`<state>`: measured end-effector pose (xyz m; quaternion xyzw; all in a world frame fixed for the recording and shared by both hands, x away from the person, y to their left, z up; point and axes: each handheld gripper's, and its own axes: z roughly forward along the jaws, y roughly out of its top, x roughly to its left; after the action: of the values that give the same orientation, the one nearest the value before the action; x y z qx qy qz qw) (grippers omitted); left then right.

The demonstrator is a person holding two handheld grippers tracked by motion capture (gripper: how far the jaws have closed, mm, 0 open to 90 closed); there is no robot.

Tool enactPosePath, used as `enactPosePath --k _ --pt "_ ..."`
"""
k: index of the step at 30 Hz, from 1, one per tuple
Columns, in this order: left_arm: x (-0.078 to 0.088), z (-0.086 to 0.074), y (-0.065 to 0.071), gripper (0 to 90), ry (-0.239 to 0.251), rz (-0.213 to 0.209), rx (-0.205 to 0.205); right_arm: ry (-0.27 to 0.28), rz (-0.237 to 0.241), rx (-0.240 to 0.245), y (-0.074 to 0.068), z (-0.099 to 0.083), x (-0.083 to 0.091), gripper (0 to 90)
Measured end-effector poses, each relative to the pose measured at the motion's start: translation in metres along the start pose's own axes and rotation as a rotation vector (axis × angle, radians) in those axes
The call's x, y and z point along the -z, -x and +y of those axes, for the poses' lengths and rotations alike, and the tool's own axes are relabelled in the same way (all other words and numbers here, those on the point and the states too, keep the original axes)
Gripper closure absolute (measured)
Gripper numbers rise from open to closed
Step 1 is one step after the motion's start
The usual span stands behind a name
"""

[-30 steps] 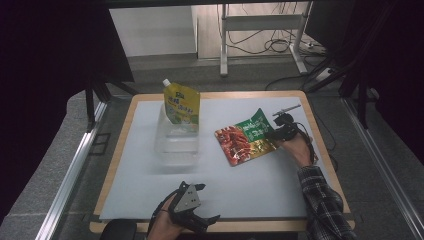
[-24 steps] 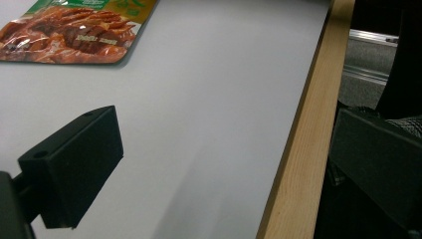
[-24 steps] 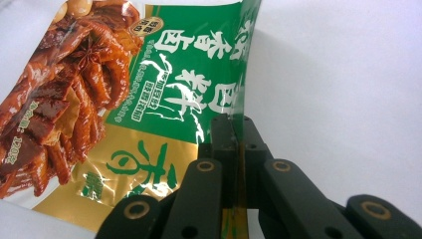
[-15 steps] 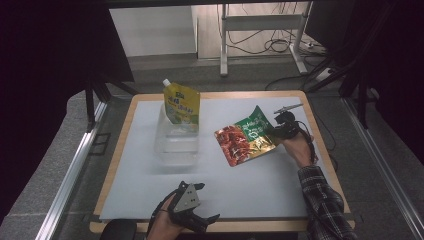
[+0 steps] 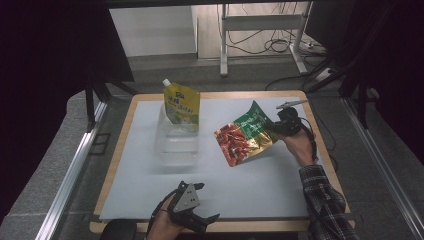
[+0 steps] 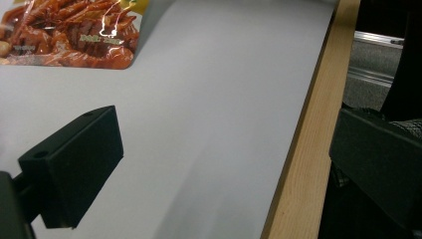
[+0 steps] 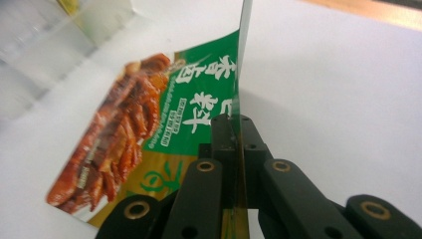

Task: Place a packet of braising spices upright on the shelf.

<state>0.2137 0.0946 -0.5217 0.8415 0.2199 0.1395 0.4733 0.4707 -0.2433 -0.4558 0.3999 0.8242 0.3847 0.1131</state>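
Observation:
A red and green foil snack pouch [image 5: 245, 137] hangs tilted over the right part of the white mat, its lower left corner close to the surface. My right gripper [image 5: 276, 126] is shut on the pouch's right edge. In the right gripper view the jaws [image 7: 238, 124] pinch the thin edge of the pouch [image 7: 149, 129], which stands on edge between them. My left gripper [image 5: 207, 202] rests near the table's front edge, open with nothing between its jaws. The left gripper view has its jaws [image 6: 224, 169] wide apart over bare mat, with the pouch [image 6: 69, 35] far off.
A yellow spouted pouch [image 5: 182, 104] stands in a clear plastic container [image 5: 176, 140] at the mat's back left; the container [image 7: 45, 50] is also blurred in the right gripper view. The white mat [image 5: 250, 185] lies on a wooden table [image 5: 120, 150]. Metal rails flank it.
My right hand has risen a little with the snack pouch, lifting its right side off the mat. The left gripper has stayed in place.

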Motion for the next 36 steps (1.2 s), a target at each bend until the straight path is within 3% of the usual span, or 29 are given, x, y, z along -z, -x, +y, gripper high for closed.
enactPosePath --k 21,30,36 --pt "0.001 0.0 -0.001 0.2 0.001 0.005 -0.001 0.096 0.048 0.071 -0.029 0.022 0.023 89.0" --pt "0.002 0.0 -0.002 0.2 0.006 0.01 0.0 0.107 0.07 0.128 -0.046 0.032 0.031 89.0" --pt "0.001 0.0 -0.002 0.2 0.005 0.009 0.002 0.114 0.093 0.128 -0.052 0.039 0.033 89.0"
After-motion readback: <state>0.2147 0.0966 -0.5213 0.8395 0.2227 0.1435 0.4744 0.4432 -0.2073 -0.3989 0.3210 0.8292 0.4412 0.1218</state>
